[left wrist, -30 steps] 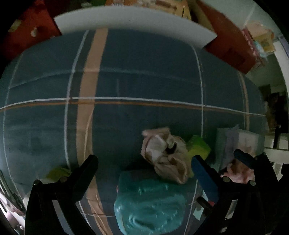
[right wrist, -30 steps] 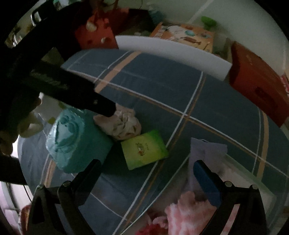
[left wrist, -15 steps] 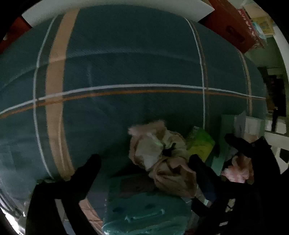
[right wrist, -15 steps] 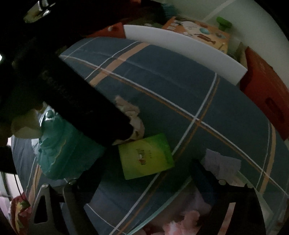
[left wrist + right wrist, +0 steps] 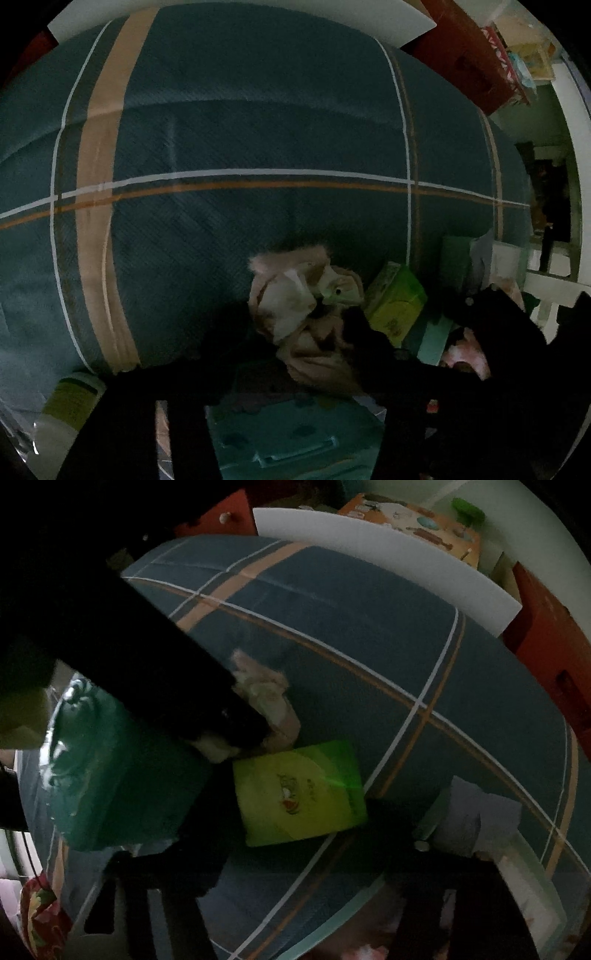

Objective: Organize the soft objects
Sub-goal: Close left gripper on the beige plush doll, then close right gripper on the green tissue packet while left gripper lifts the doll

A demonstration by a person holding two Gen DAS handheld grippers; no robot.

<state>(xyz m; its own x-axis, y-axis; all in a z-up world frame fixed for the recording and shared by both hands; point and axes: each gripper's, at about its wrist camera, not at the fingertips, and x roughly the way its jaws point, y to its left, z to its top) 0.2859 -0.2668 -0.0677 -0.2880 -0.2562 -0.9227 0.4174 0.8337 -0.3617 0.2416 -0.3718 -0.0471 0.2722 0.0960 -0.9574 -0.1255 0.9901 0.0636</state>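
Left wrist view: the left gripper [image 5: 295, 332] straddles the pink cloth [image 5: 306, 314], jaws closing around it; whether the pads press it cannot be told. Beyond lies open plaid bedding [image 5: 240, 129] up to the white board [image 5: 369, 14].

Right wrist view: the right gripper [image 5: 295, 834] flanks the green pack [image 5: 299, 790] — jaws closing, contact unclear. The teal bag [image 5: 110, 775] crowds its left; clear bedding runs right.
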